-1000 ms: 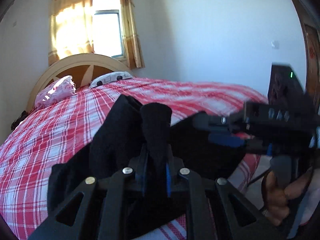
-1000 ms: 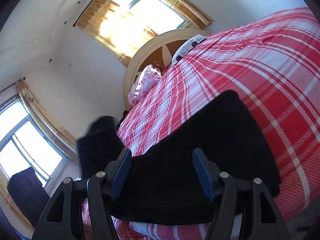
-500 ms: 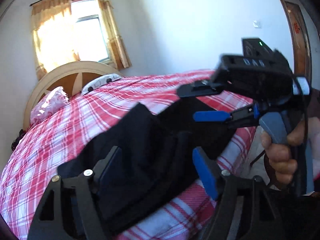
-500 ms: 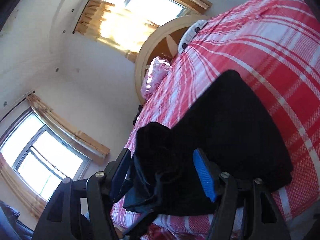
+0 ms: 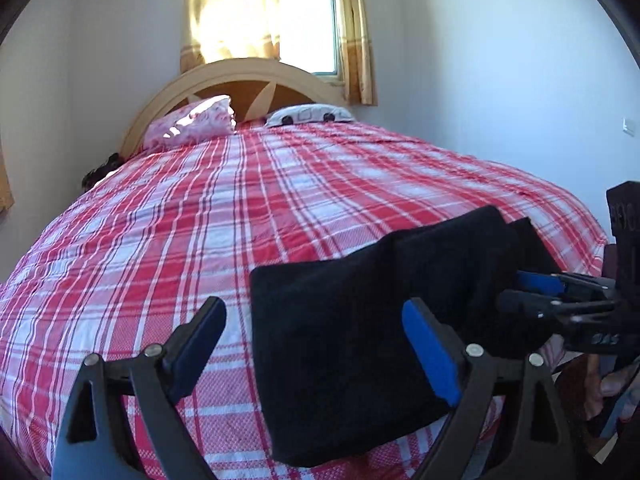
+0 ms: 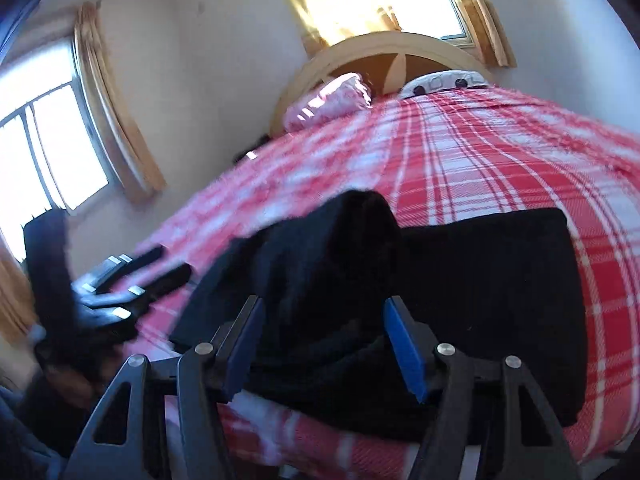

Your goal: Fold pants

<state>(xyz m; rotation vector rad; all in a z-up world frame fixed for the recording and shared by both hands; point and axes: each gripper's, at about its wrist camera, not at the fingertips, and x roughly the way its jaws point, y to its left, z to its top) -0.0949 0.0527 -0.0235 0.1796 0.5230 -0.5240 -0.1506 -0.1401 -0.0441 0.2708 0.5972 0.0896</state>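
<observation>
Black pants (image 5: 360, 320) lie folded at lower right on the plaid bed (image 5: 200, 220). Left gripper (image 5: 316, 344) has just been opening, released, the fold's corner between its jaws; right gripper (image 6: 324, 344) has been closing around a bunched fold, grip unclear.

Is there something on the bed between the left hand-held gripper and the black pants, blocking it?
Nothing visible. The left hand-held gripper is open right at the near edge of the black pants, which lie folded on the plaid bedspread. The pillows are far behind.
</observation>
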